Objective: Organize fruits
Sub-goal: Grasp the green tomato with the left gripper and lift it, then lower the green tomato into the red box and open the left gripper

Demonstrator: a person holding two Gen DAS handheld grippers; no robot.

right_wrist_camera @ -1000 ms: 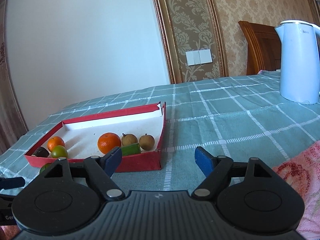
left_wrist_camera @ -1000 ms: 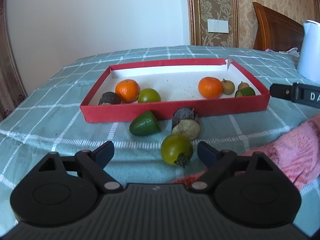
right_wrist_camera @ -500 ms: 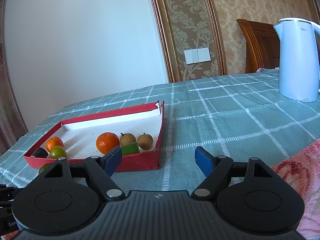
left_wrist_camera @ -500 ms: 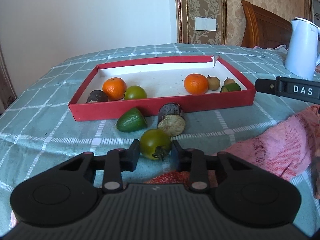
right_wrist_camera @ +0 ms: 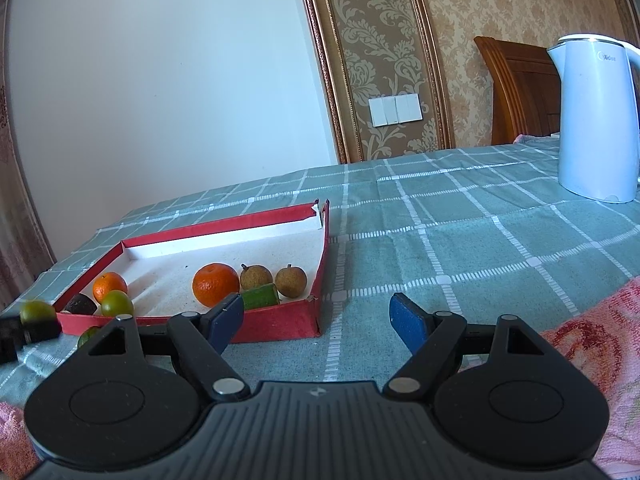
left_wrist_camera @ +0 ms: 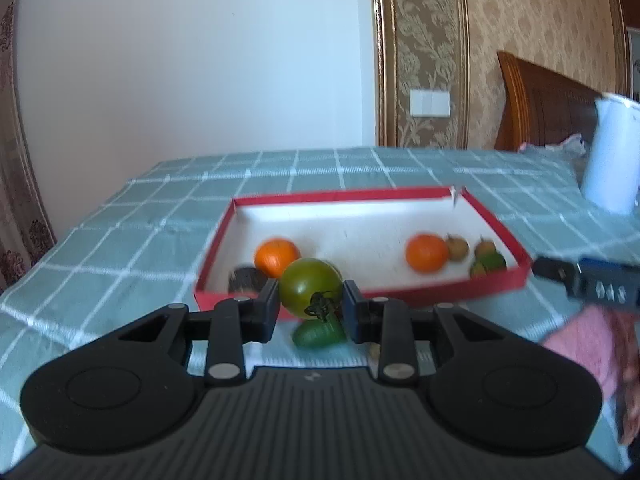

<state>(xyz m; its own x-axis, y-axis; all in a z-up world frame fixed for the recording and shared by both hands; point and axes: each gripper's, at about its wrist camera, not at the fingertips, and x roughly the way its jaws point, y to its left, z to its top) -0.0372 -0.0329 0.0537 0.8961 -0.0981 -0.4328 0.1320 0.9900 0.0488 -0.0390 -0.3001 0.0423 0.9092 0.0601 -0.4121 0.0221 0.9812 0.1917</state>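
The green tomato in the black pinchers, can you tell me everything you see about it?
The green tomato is round, smooth and shiny, olive green with a little yellowish sheen. A dark, dried, star-shaped stem sits on its front, facing the camera. The left gripper is shut on it, one finger pad pressing each side, and nothing else seems to touch it. It is held in the air in front of the near left wall of the red tray. In the right wrist view it shows small at the far left edge.
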